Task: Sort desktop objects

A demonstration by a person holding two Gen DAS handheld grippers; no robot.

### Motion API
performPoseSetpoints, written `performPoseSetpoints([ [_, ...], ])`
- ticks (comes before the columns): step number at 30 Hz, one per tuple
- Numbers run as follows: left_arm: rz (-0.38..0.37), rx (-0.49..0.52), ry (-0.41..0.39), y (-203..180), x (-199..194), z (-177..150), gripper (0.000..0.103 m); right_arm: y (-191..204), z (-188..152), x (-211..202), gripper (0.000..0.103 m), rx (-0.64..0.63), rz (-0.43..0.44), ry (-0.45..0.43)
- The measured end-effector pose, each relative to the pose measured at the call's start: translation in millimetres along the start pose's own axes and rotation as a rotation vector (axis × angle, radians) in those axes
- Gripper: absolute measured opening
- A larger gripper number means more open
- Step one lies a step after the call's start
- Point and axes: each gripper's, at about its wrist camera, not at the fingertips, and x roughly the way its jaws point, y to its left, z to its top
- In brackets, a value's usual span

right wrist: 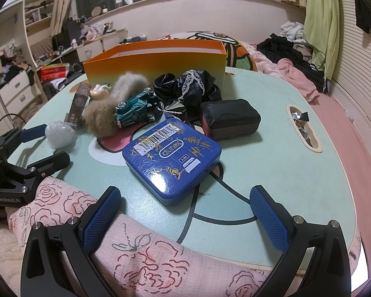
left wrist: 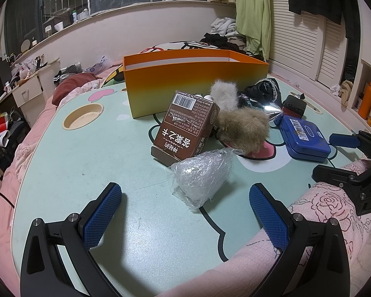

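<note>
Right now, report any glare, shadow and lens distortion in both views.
Left wrist view: glare whitens the crumpled plastic wrap; the table edge and window ledge bow from the fisheye, corners vignetted black. Right wrist view: a sheen streaks the blue tin lid near its front corner, the black block casts a soft shadow to its right, and the orange box stays sharp.

bare table (left wrist: 91, 173) left of carton (left wrist: 185, 128); clutter crowds orange box (left wrist: 193, 86) front.

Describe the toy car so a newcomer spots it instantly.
Find the orange box at the table's far side. In the clutter before it, the toy car lies between the fur ball and the black scrunchie: the only green, wheeled thing there.
</note>
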Motion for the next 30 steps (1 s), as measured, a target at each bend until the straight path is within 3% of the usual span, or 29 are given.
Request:
performPoseSetpoints([
  [8,-0.001,0.004,0.000,0,0,0,0.103,1,16,-16,0.103,0.127,0.028,-0.039],
  [16,-0.002,0.010,-0.001,0,0,0,0.103,12,46,22,0.103,0.140,-0.092,0.111],
  [17,-0.002,0.011,0.000,0,0,0,0.103,15,46,24,0.101,0.120,-0.111,0.106],
  [19,-0.003,0.012,-0.002,0,0,1,0.103,17,43,23,0.085,0.097,-0.103,0.075],
  [25,-0.003,0.014,-0.001,-1,0,3,0.103,13,36,19,0.086,0.104,-0.087,0.040],
  [30,0.000,0.001,-0.005,2,-4,8,0.103,16,32,-1,0.085,0.109,-0.048,-0.043],
])
